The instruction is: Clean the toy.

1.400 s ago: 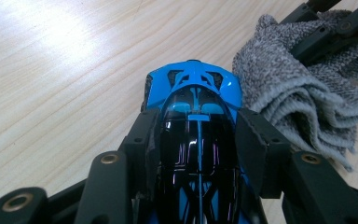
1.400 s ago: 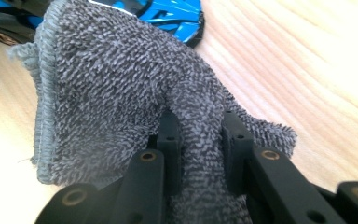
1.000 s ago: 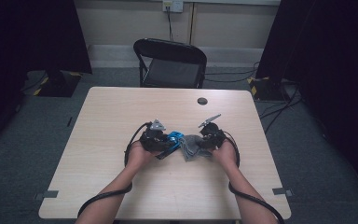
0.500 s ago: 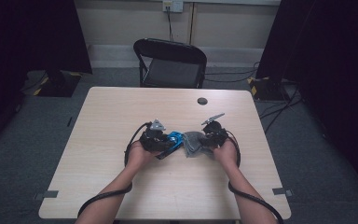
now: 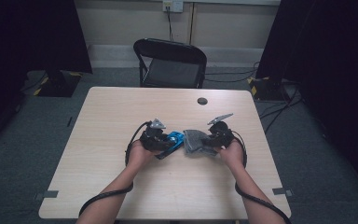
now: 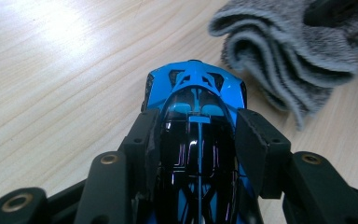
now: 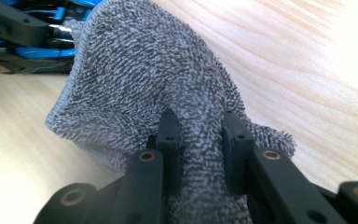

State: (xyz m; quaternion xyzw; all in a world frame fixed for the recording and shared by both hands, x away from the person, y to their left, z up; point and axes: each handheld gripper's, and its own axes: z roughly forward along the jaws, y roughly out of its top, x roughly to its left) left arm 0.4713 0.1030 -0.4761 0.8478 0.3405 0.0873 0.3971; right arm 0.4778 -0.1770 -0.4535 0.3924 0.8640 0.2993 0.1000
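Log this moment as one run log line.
left gripper: shut on blue toy car | right gripper: shut on grey cloth | cloth beside car, on table

A pale wooden table carries a grey cloth and a small dark disc.

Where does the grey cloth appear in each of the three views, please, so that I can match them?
High view: the grey cloth lies mid-table, at the right gripper.
Left gripper view: top right, beyond the blue toy car.
Right gripper view: centre, pinched between the black jaws.
Shared landmark: the blue toy car, beside the cloth in all three.
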